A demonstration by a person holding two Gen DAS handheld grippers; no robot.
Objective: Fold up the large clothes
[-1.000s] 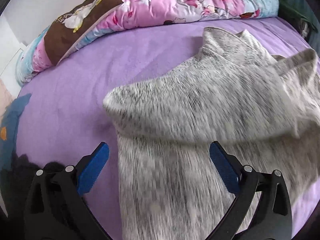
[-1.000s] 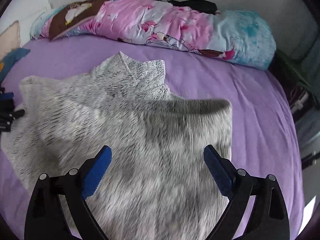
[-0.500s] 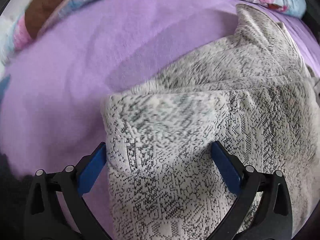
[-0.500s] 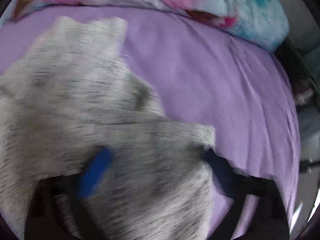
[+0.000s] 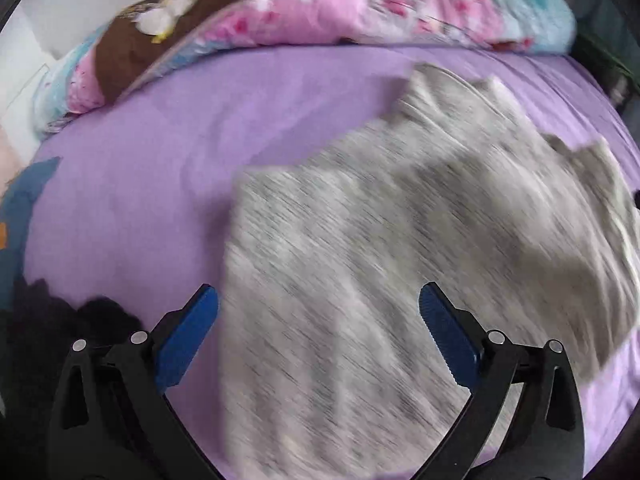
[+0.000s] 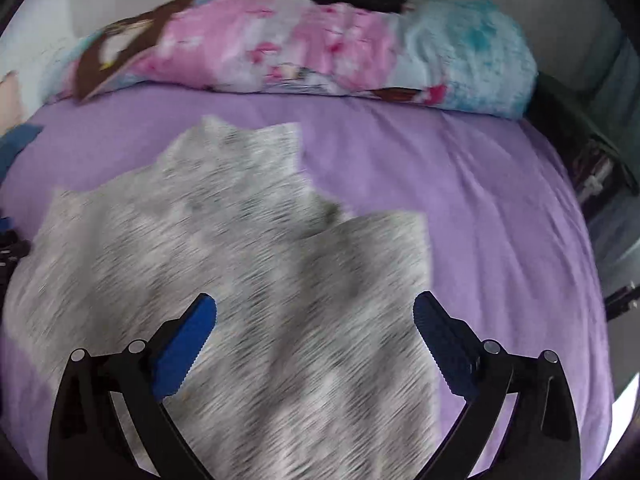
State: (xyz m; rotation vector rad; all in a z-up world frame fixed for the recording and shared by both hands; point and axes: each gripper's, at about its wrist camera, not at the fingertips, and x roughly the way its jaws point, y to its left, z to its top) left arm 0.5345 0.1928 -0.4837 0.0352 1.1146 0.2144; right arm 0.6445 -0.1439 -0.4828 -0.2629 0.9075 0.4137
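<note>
A grey speckled knit sweater (image 5: 360, 264) lies on the purple bed sheet (image 5: 140, 184), its collar pointing away toward the rolled quilt. Both sleeves lie folded inward over the body. My left gripper (image 5: 318, 320) is open and empty above the sweater's left side. In the right wrist view the sweater (image 6: 224, 264) fills the lower middle. My right gripper (image 6: 314, 330) is open and empty above its right side. Both views are blurred by motion.
A rolled pink and blue quilt (image 6: 320, 48) with a brown pillow (image 5: 160, 36) lies along the far side of the bed. Dark clothes (image 5: 48, 320) and a blue item (image 5: 20, 200) lie at the left. The bed's right edge (image 6: 592, 264) drops to dark clutter.
Both grippers dipped down close to the sweater half a second ago and have now risen back. The folded sleeves lie flatter on the body. Both grippers stayed open.
</note>
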